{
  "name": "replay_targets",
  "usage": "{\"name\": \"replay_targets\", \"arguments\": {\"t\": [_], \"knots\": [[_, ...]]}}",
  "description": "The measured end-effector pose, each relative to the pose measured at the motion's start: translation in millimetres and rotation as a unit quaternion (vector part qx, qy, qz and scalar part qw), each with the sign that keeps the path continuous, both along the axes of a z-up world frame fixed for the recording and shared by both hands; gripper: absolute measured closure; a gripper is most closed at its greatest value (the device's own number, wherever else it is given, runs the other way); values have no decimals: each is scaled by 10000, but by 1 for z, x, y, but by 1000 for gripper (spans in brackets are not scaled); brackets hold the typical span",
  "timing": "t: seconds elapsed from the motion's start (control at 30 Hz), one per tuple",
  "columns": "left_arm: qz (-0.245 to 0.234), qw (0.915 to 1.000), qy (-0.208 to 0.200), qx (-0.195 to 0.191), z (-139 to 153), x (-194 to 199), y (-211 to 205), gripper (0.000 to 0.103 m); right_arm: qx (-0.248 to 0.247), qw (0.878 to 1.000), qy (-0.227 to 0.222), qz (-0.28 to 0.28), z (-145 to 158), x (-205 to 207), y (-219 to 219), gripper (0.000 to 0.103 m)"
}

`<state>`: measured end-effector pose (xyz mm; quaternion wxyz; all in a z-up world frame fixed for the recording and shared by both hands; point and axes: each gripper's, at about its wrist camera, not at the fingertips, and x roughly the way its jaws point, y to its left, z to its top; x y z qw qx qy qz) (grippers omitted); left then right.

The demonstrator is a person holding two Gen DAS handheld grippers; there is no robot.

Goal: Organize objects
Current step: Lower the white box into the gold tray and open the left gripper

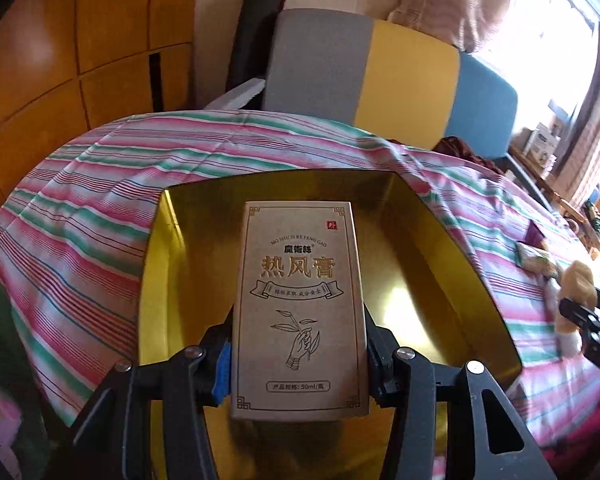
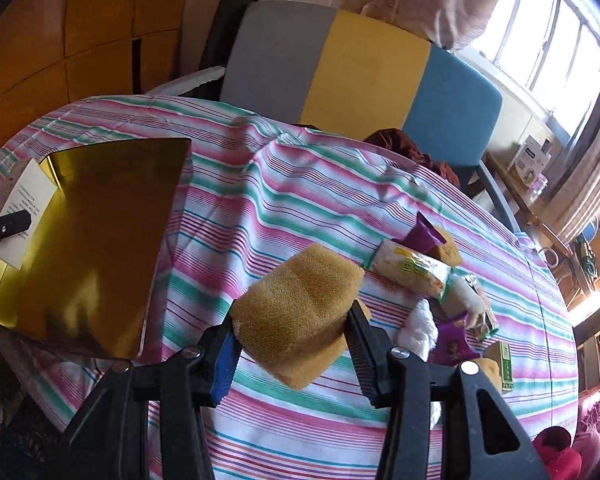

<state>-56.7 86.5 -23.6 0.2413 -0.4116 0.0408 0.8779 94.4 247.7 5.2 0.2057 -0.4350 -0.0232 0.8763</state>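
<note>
**tinbox_fan:** On the striped cloth (image 1: 100, 200) there's a gold tin (image 1: 452, 216), open and shiny inside. The left gripper (image 1: 298, 354) has its jaws clamped on the long sides of a tan carton (image 1: 300, 300) with gold Chinese lettering and a little hand-and-sprig drawing. The carton sits above the tin's inside, front face to the camera. Can't tell if its far end touches the tin floor or hangs over it.

**sponge_watcher:** And the other one? From the right wrist view, the right gripper (image 2: 296, 344) is pinching a yellow sponge (image 2: 300, 308), pads squeezed into both sides. No gap there, it's properly held, and it looks clear of the cloth, though I can't be sure.

**tinbox_fan:** Yep. You can spot that same sponge at the right edge of the left view too, well apart from the tin.

**sponge_watcher:** In the right view, the tin is off to the left, and the carton's pale side shows past its far wall. Behind the sponge, further right on the cloth, is a little heap: a snack packet (image 2: 414, 272) with green and yellow print, a purple wrapper (image 2: 424, 236), something white and fluffy (image 2: 420, 328), a small green box (image 2: 504, 364).

**tinbox_fan:** Behind the table, a grey-yellow-blue chair back (image 1: 364, 68), with a bright window (image 2: 552, 36) on the right.
</note>
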Motion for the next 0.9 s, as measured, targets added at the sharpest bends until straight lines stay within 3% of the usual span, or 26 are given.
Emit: {"name": "replay_targets", "arguments": {"t": [0.2, 0.43, 0.9], "knots": [[366, 9988, -324, -103, -12, -50, -1, 52, -35, 9998, 142, 154, 1, -12, -14, 54], [618, 9959, -528, -401, -32, -83, 5, 52, -154, 9993, 225, 256, 2, -14, -18, 54], [897, 9894, -1017, -525, -46, -104, 11, 52, -187, 9988, 224, 394, 4, -21, -29, 54]]}}
